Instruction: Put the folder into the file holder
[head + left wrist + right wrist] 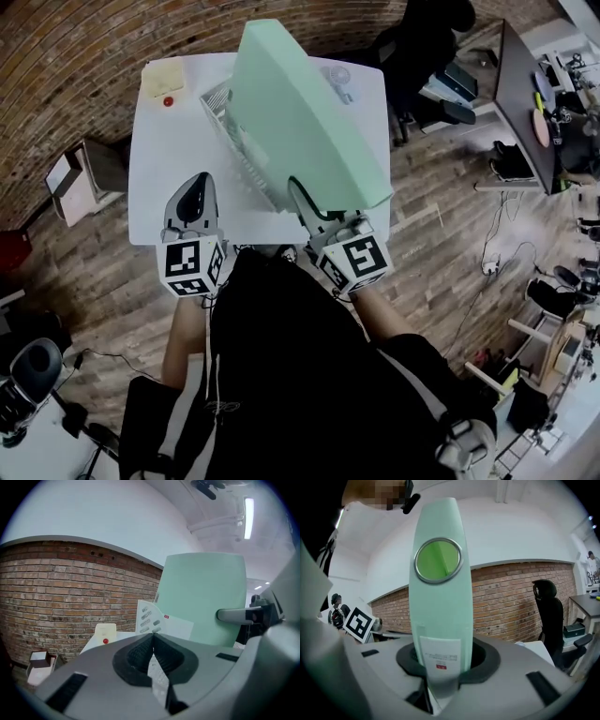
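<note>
Brick wall and plank floor frame the head view, where a white table (155, 187) carries a white slotted file holder (225, 127), and a tall mint-green lever-arch folder (300, 112) stands over it, clamped at its near end by the right hand-held gripper (302, 197) while the left hand-held gripper (192, 192) hangs at the table's near edge. Left gripper view shows those jaws pressed together on nothing, the folder (206, 597) seemingly not yet inside the file holder (151, 618), though overlap hides it. Right gripper view has the jaws squeezing only the folder's (438, 597) spine end, so it could pivot, catch the rim and tip the file holder.
</note>
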